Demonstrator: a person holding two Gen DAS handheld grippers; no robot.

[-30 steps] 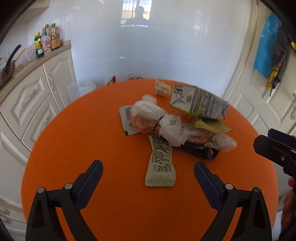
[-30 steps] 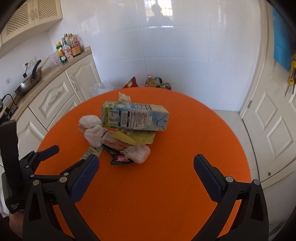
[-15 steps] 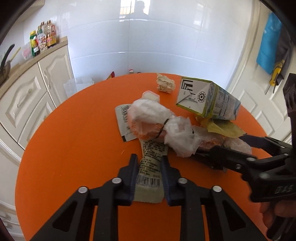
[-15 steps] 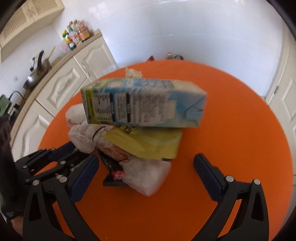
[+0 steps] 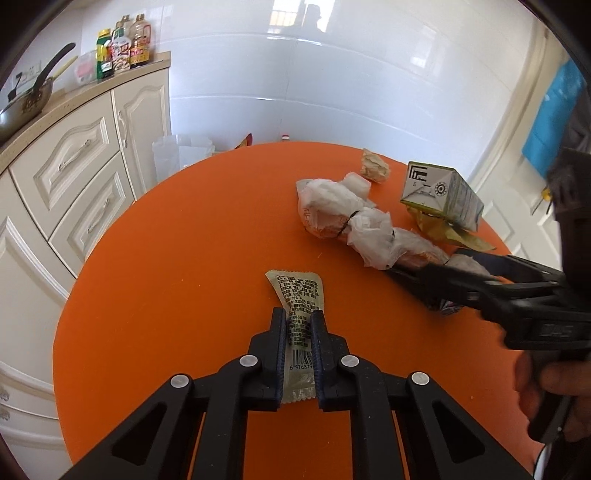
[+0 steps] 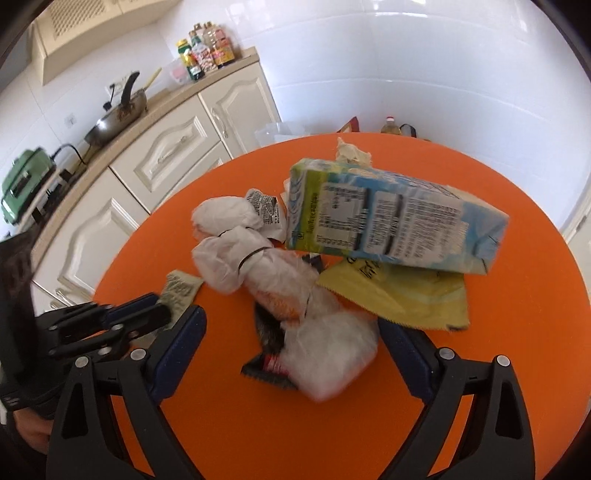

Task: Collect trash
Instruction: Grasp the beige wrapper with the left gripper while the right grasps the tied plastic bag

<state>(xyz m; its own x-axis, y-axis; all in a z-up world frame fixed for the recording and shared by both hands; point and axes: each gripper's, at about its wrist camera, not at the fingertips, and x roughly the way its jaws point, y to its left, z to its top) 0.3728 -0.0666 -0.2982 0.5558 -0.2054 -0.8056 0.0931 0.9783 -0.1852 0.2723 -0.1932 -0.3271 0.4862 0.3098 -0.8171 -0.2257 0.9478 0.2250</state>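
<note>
Ahead of the jaws stands a round orange table point(image 5: 155, 280), its far edge close to a glossy white tiled wall point(image 5: 332, 81) that carries the bright reflection of a window point(image 5: 284, 16). To the left of the jaws runs a row of cream cabinets point(image 5: 74, 158) with panelled doors and drawers under a beige counter point(image 6: 147, 114). On the counter sit a pan point(image 6: 116, 118), a cluster of bottles point(image 5: 123, 46) at the far end, and a green appliance point(image 6: 22, 184) nearer. A wall cupboard point(image 6: 85, 26) hangs above. A clear plastic bin point(image 5: 181, 151) stands on the floor beyond the table. To the right is a white panelled door point(image 5: 532, 192) with a blue cloth point(image 5: 557, 114) hanging by it.
</note>
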